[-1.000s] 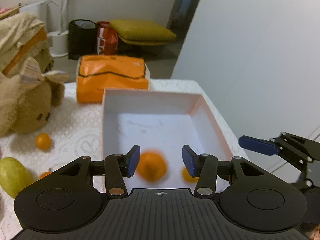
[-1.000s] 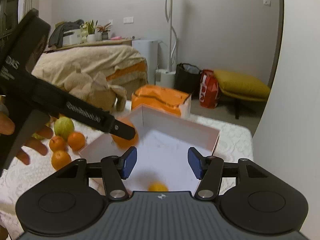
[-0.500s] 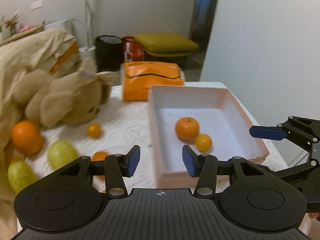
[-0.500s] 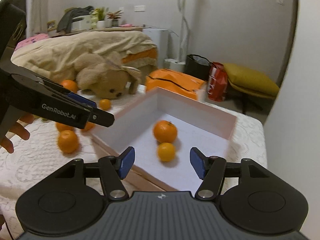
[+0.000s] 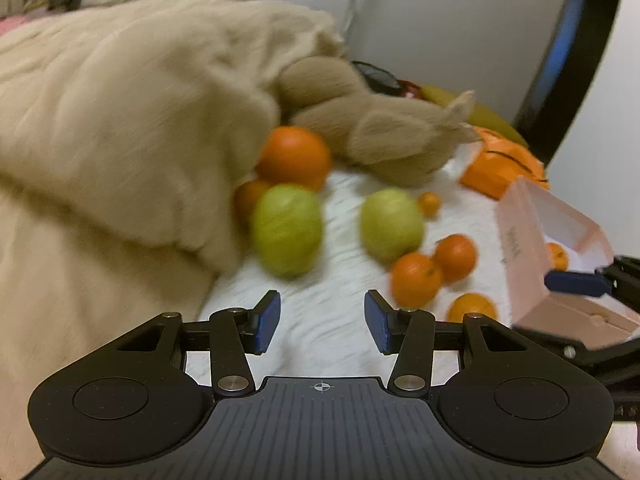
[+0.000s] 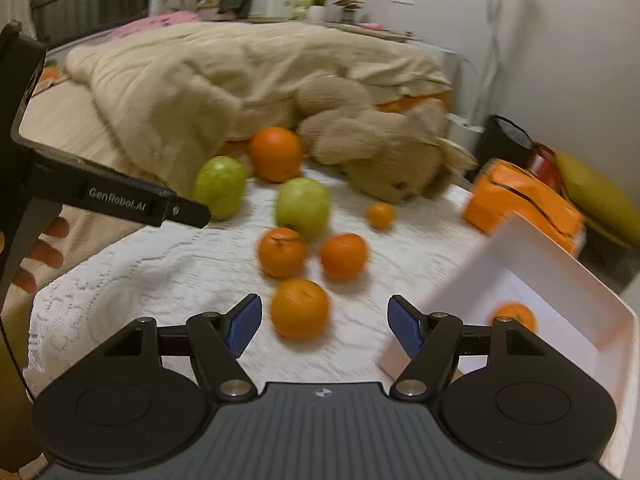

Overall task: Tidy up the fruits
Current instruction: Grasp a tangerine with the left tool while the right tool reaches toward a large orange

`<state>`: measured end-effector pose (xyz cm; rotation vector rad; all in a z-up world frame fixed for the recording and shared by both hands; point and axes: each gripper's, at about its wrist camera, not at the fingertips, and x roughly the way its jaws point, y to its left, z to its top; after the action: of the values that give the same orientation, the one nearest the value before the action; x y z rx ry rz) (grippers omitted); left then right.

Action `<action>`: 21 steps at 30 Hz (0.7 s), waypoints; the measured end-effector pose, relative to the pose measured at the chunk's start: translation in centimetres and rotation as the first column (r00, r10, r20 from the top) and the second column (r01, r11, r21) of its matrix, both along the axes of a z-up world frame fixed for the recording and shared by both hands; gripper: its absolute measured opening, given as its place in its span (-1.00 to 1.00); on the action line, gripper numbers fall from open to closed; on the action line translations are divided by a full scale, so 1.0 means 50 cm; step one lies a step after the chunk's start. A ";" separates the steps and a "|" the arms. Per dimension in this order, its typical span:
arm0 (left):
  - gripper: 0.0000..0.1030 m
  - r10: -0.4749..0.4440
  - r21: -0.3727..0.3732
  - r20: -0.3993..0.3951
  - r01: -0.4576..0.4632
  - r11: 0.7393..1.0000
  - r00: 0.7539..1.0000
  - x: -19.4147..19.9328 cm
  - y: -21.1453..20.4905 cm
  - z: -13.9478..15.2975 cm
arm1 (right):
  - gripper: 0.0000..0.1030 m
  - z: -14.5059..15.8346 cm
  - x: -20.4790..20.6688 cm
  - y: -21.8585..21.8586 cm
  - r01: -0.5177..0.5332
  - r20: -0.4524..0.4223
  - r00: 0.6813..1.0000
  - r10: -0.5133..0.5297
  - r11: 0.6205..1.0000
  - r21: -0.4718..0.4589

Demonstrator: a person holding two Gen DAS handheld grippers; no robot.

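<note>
The right hand-held gripper (image 6: 324, 326) is seen opening above an orange (image 6: 300, 307), nothing clamped; the left hand-held gripper (image 5: 322, 322) is held apart, empty. Farther off, guavas (image 6: 303, 207) are scattered; right, a white box (image 6: 560, 280) holds one orange.

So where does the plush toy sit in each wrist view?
Left wrist: the plush toy lies upper centre-right, past the big orange.
Right wrist: the plush toy lies centre-right, just right of the big orange.
Shared landmark: the orange bag, right of the toy in both views.
</note>
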<state>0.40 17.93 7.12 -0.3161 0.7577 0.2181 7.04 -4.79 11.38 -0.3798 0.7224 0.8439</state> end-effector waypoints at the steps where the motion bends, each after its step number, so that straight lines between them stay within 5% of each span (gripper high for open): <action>1: 0.00 0.009 -0.009 -0.003 -0.009 1.000 1.000 -0.008 0.009 -0.006 | 0.35 -0.002 -0.002 0.019 -0.013 0.003 1.000 0.013 1.000 -0.006; 12: 0.00 -0.125 -0.023 0.000 0.125 0.992 0.992 -0.002 -0.013 -0.026 | 0.01 -0.030 0.055 0.147 -0.020 -0.007 1.000 0.020 0.999 -0.043; 17: 0.00 -0.221 -0.014 0.036 0.222 0.975 0.975 0.074 -0.060 -0.025 | 0.04 0.021 0.118 0.110 0.097 -0.029 0.995 -0.096 0.995 0.030; 21: 0.00 -0.218 0.032 -0.013 0.218 0.975 0.976 0.137 -0.102 -0.042 | 0.14 0.047 0.142 0.051 0.166 -0.030 0.986 -0.165 0.984 0.067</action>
<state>7.26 12.81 5.04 -0.1983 0.7906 0.0247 14.14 -2.24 13.73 -0.2442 0.7353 0.7154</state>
